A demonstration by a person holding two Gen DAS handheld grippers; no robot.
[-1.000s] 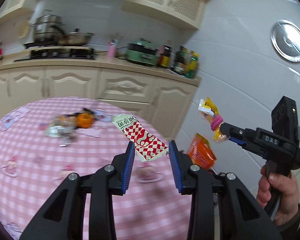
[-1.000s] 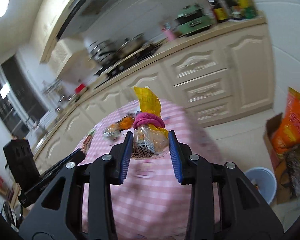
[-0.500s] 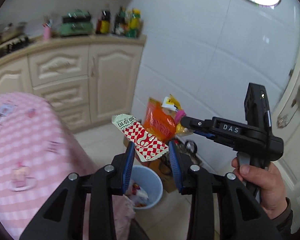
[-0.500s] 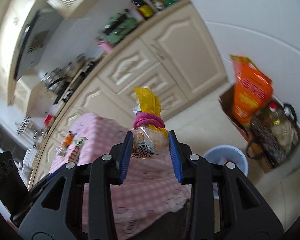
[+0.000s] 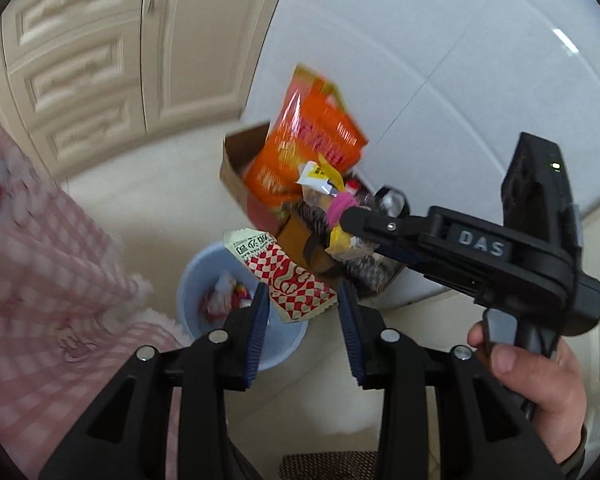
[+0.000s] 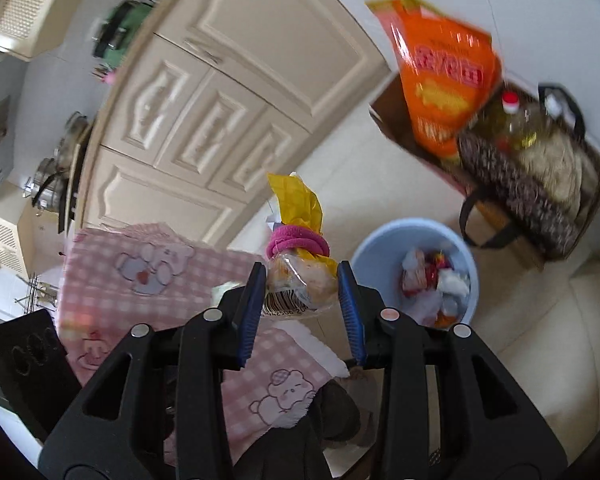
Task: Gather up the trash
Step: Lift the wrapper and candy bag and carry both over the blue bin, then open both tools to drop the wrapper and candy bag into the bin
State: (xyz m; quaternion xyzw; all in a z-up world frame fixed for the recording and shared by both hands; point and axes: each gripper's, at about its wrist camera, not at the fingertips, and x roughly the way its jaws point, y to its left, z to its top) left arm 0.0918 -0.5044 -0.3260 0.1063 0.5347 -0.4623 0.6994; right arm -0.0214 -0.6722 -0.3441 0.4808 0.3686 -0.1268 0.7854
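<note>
left gripper (image 5: 303, 312) pinches checkered wrapper (image 5: 284, 274); right gripper (image 6: 302, 296) pinches tied snack bag (image 6: 300, 276), above bin (image 6: 416, 240).

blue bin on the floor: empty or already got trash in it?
Partly filled. The blue bin holds a small heap of crumpled wrappers, red and white, low at its bottom; the inner wall above them shows bare.

- The round pale-blue plastic bin (image 5: 192, 280) sits on the floor below the left fingers (image 5: 260, 320), beside the pink-checked cloth bench (image 5: 40, 280).
- The brown cardboard box (image 6: 392, 120) stands beyond the bin, right of the right fingers (image 6: 350, 312).
</note>
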